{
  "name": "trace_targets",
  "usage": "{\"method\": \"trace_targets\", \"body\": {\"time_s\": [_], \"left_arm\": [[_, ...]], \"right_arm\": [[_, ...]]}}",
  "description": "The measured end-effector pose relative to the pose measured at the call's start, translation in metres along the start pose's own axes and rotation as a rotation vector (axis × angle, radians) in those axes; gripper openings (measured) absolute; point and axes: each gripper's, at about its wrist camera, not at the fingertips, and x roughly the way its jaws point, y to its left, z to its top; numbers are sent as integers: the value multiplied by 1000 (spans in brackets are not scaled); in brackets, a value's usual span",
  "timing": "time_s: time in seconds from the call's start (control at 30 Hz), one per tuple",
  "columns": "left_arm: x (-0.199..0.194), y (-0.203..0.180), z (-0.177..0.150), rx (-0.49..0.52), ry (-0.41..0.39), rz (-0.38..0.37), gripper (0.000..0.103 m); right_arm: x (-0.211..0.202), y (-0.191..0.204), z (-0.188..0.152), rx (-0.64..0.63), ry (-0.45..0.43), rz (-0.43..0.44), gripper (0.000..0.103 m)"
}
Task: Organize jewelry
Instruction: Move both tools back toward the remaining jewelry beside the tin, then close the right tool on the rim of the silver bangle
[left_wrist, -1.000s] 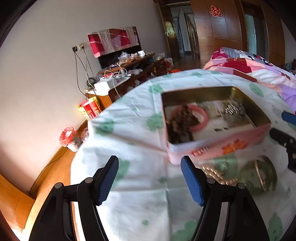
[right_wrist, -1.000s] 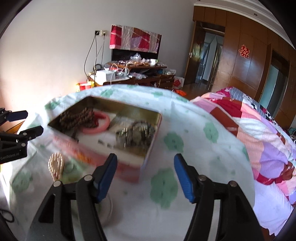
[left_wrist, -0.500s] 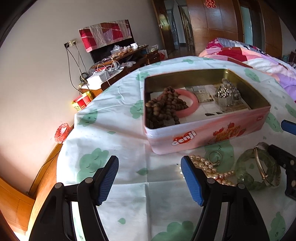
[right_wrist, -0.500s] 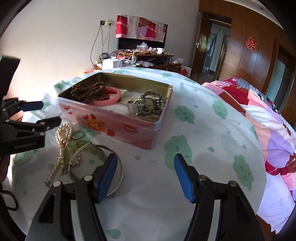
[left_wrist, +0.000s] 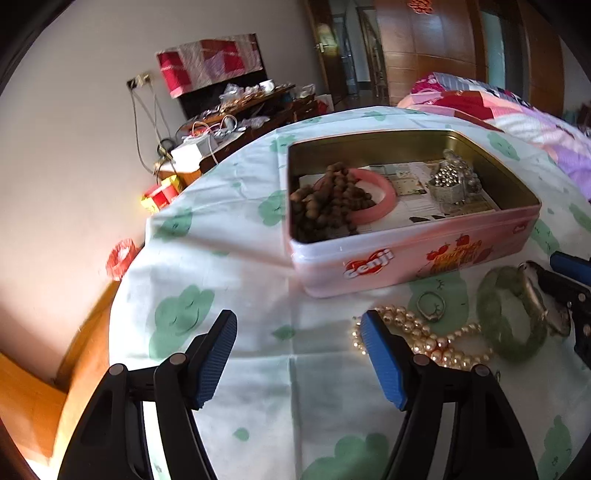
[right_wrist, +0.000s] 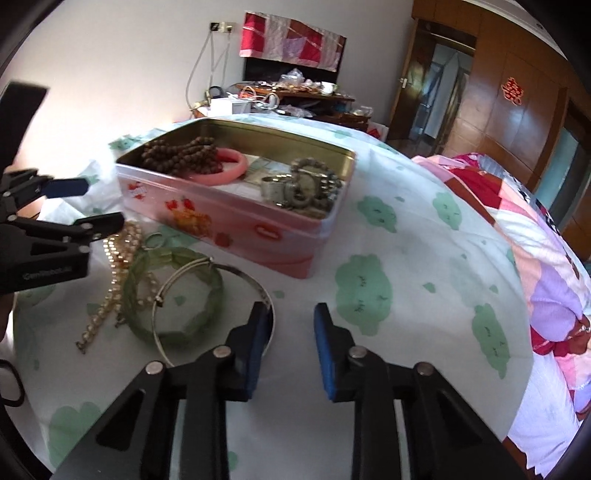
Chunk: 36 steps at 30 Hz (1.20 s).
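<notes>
A pink tin box (left_wrist: 406, 254) (right_wrist: 236, 221) stands open on the table and holds brown wooden beads (left_wrist: 325, 206) (right_wrist: 181, 155), a pink bangle (left_wrist: 384, 199) (right_wrist: 225, 173) and silver pieces (left_wrist: 452, 181) (right_wrist: 303, 188). In front of it lie a pearl necklace (left_wrist: 424, 336) (right_wrist: 118, 266), a small ring (left_wrist: 430, 304), a green bangle (left_wrist: 511, 314) (right_wrist: 173, 291) and thin silver hoops (right_wrist: 221, 291). My left gripper (left_wrist: 299, 354) is open above the cloth, left of the pearls. My right gripper (right_wrist: 290, 350) is partly open, its left finger at the hoops' edge.
The table has a white cloth with green cloud prints (right_wrist: 362, 288). A bed with a patchwork quilt (right_wrist: 517, 206) lies to the right. A cluttered dresser (left_wrist: 240, 114) stands against the far wall. The table's left edge drops to a wood floor (left_wrist: 29, 398).
Both grippers have come lower and closer to the loose jewelry. The right gripper's jaws have narrowed beside the silver hoops. The left jaws stay wide.
</notes>
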Motion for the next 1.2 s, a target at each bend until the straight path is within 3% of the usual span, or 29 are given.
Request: {"method": "trace_targets", "body": {"time_s": [0.1,0.43,0.53,0.67,0.7,0.77,0.87,0.9,1.2], "left_arm": [[-3,-1,0,-4,-12,-14,70],[-2,-14,-4,37,-14,-35,70],[-3,-16,-4,40,-12,-64,66],[-4,-20,-5,55,-14,-105,47],[-5,-21,-5,61,-14,-120,31],[-7,-28,-6,87,-15,-149,11],[-9,-26,-6,86,-19,-166,8],[-10,-21,-5,65,-23,-178,0],[-23,-3,-4,15,-34,-195,0]], "right_arm": [[1,-6,0,15,8,-26,17],[2,-7,-1,30,-4,-10,16],[2,-7,-1,25,-5,-1,14],[2,-7,-1,30,-3,6,14],[3,-7,-1,27,-3,4,14],[2,-6,-1,22,-8,4,11],[1,-7,-2,33,-15,27,8],[1,-8,-2,37,-18,30,7],[-11,-11,2,59,-72,51,5]]}}
